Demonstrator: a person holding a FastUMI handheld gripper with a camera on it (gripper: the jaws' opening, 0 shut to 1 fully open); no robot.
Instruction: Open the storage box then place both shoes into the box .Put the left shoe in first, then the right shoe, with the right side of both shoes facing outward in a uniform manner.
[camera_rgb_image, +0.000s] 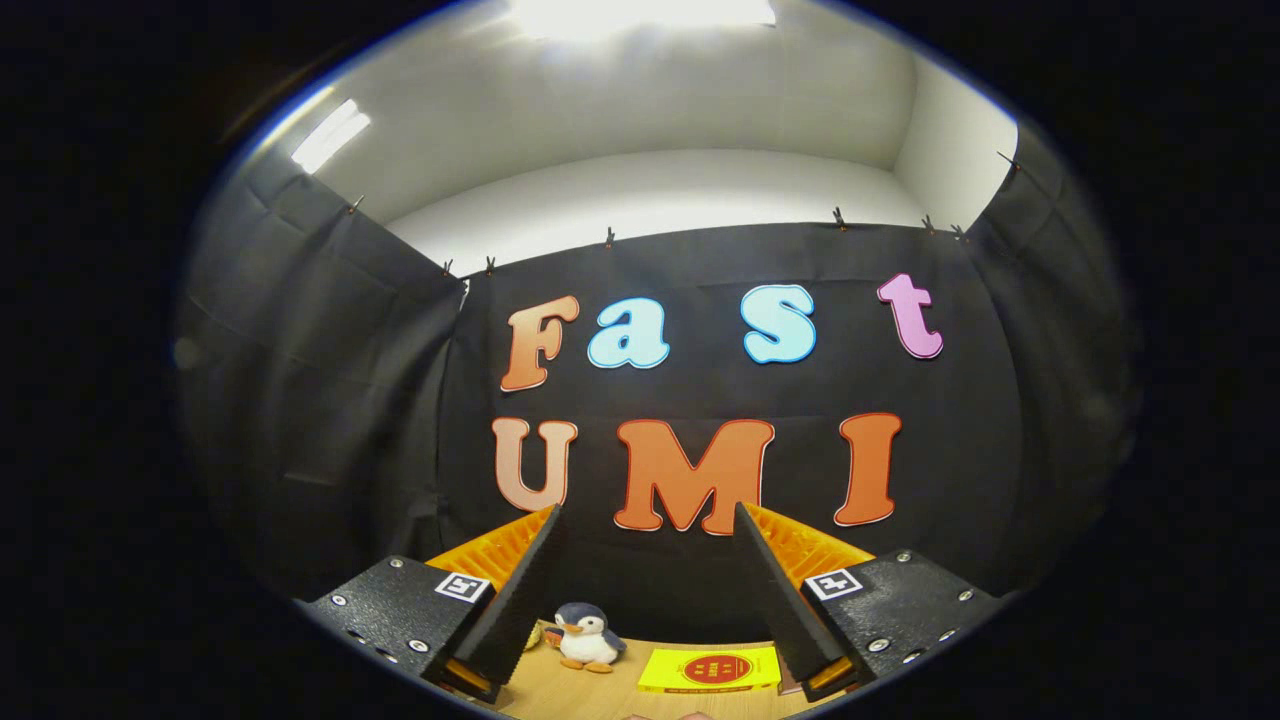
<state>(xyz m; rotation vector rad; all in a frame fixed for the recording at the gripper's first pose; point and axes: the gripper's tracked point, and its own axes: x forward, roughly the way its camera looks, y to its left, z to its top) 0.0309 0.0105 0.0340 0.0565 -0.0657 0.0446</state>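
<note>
Our gripper (645, 580) gapes wide, holding nothing, aimed at the wall; we should tilt down to find the box.

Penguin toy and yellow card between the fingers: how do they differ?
The penguin toy is a plump plush standing upright; the yellow card lies flat. The penguin toy is grey and white with orange feet; the yellow card bears a red round mark. The penguin toy sits nearer one finger of the open gripper, the card nearer the other. Both rest on the wooden table.
</note>
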